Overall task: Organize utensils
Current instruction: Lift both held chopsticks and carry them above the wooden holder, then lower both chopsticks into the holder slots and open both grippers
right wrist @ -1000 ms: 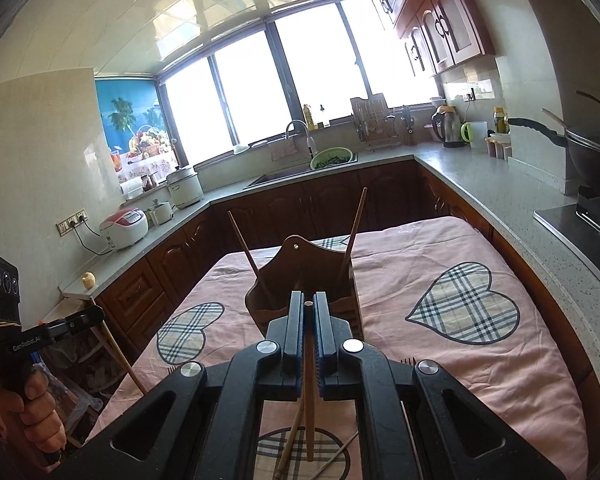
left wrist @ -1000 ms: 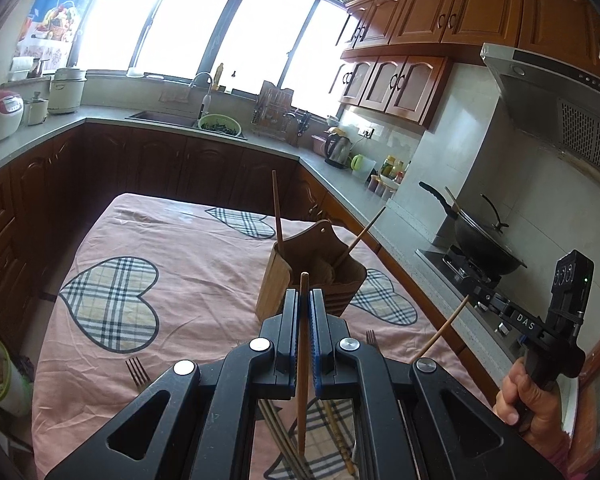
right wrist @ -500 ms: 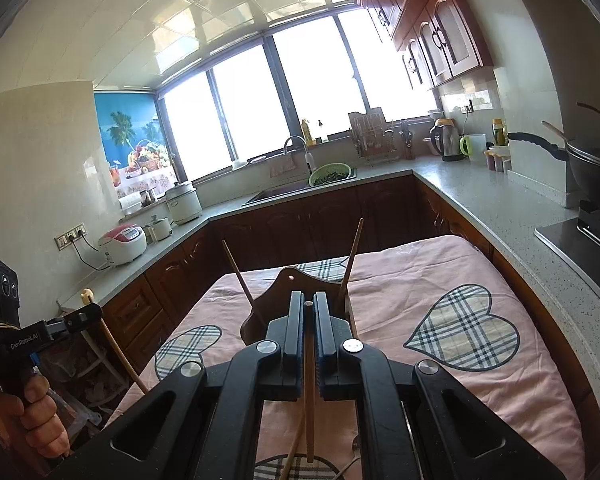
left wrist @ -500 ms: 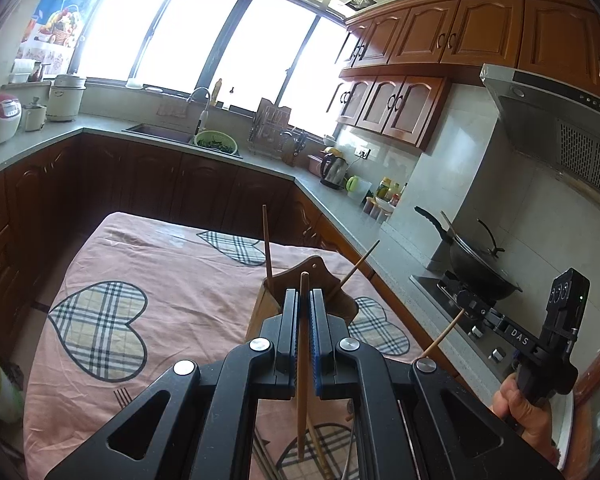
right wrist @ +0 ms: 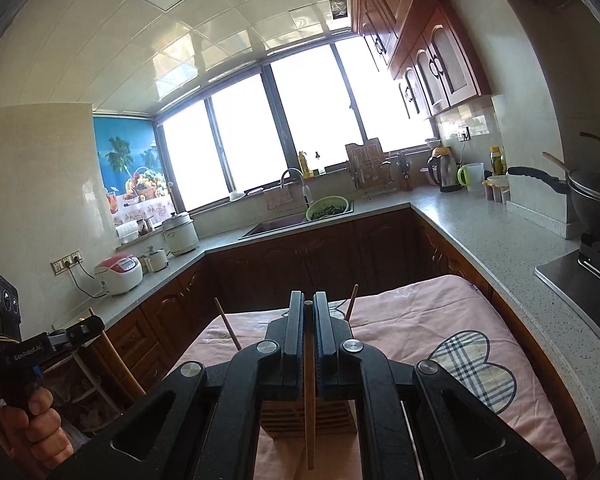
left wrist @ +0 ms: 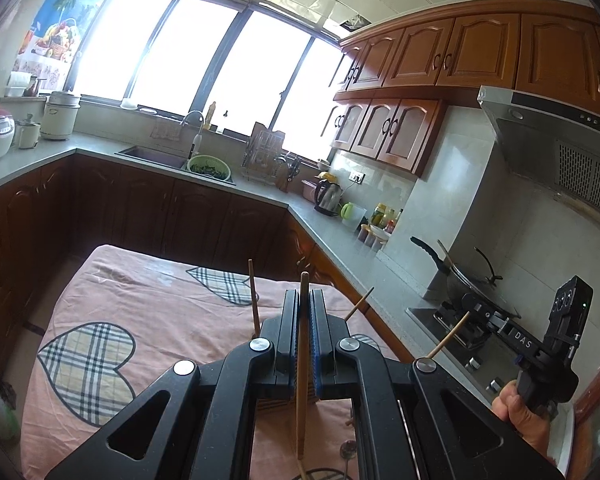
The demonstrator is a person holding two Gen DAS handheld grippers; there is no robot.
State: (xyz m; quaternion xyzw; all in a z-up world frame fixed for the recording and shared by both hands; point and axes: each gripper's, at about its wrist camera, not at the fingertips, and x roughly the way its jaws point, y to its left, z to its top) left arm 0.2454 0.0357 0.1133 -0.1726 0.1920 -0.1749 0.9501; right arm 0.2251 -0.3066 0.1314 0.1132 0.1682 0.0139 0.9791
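Left gripper [left wrist: 305,300], marked "GenRobot.AI": clamped on 1 chopstick [left wrist: 301,380]. Right gripper [right wrist: 309,304], marked "DAS": clamped on 1 chopstick [right wrist: 309,400]. Wooden utensil holder [right wrist: 288,420]: near, on pink tablecloth [right wrist: 412,320], holding 2 chopsticks.

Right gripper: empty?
No. The right gripper is shut on a chopstick that runs upright between its jaws, above the wooden holder on the pink cloth.
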